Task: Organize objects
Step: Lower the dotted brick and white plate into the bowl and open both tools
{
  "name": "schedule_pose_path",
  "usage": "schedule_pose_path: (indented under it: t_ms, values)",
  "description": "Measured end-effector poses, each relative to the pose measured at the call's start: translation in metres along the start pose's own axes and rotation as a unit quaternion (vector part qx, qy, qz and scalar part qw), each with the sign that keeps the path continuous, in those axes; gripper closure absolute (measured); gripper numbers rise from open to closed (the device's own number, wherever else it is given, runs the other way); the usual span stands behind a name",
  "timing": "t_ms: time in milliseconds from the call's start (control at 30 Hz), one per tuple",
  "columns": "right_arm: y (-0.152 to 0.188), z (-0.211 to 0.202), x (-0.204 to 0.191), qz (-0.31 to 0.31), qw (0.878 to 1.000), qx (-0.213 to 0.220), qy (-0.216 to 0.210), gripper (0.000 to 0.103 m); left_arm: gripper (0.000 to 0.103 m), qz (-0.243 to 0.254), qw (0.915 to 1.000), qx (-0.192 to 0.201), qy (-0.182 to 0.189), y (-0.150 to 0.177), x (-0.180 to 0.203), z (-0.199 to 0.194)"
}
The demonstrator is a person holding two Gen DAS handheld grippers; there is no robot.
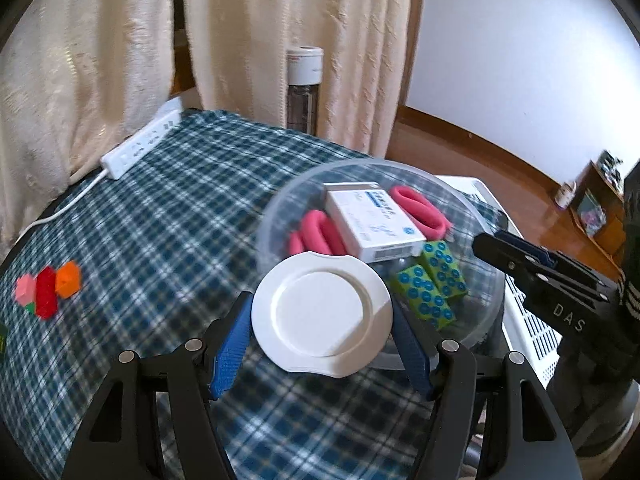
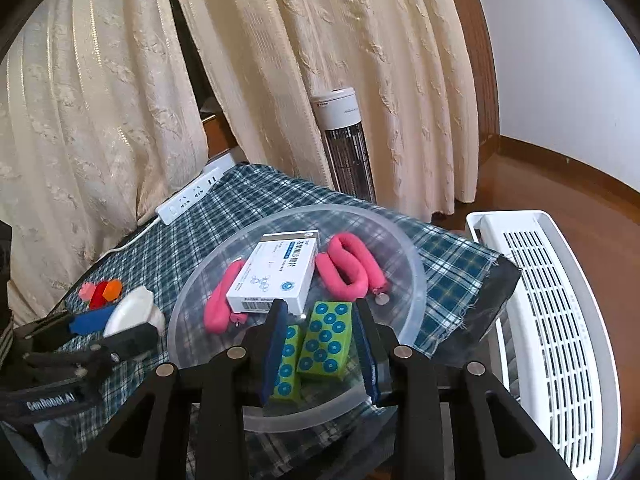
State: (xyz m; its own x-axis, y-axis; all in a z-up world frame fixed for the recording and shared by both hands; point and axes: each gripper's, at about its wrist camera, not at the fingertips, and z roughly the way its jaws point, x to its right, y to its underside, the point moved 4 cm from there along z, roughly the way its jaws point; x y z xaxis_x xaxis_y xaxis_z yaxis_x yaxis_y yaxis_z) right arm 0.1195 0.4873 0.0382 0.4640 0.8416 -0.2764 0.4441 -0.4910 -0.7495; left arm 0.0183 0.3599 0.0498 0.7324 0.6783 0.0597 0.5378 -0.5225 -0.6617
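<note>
A clear plastic bowl [image 1: 280, 208] [image 2: 400, 248] stands on the checked tablecloth. It contains a white medicine box [image 1: 372, 220] [image 2: 276, 276], pink foam loops [image 1: 420, 208] [image 2: 348, 264] and two green boxes with blue dots [image 1: 430, 284] [image 2: 326, 344]. My left gripper [image 1: 322, 320] [image 2: 116, 326] is shut on a round white lid [image 1: 320, 312] [image 2: 130, 310], held just left of the bowl's near rim. My right gripper [image 2: 322, 340] [image 1: 486, 242] hovers over the bowl. One green box lies between its blue pads [image 2: 276, 340], which do not press on it.
Small red, pink and orange blocks [image 1: 46, 288] [image 2: 102, 292] lie on the cloth at the left. A white power strip [image 1: 140, 140] [image 2: 192, 196] runs along the far edge by the curtains. A white slatted basket [image 2: 552, 320] [image 1: 528, 320] stands right of the table.
</note>
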Motion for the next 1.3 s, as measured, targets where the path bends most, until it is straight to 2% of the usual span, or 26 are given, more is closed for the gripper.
schedule_pose_path:
  t_ms: [267, 667, 1167, 1200, 1300]
  values:
    - [-0.001, 0.003, 0.009, 0.007, 1.0, 0.0, -0.003, 0.066, 0.035, 0.018, 0.9996, -0.021, 0.012, -0.004, 0.021, 0.021]
    - [-0.004, 0.006, 0.013, 0.012, 1.0, 0.001, -0.005, 0.066, 0.034, 0.008, 0.9991, -0.032, 0.024, -0.009, 0.025, 0.045]
    - [0.0, 0.004, 0.002, 0.003, 1.0, -0.001, -0.015, 0.066, 0.034, -0.009, 0.9995, -0.021, 0.02, -0.004, 0.013, 0.031]
    - [0.001, 0.004, 0.001, 0.001, 1.0, -0.002, -0.016, 0.065, 0.034, -0.01, 0.9996, -0.019, 0.02, -0.004, 0.012, 0.029]
    - [0.003, 0.003, -0.004, 0.0, 1.0, -0.002, -0.02, 0.055, 0.034, -0.013, 0.9997, -0.013, 0.019, -0.003, 0.01, 0.022]
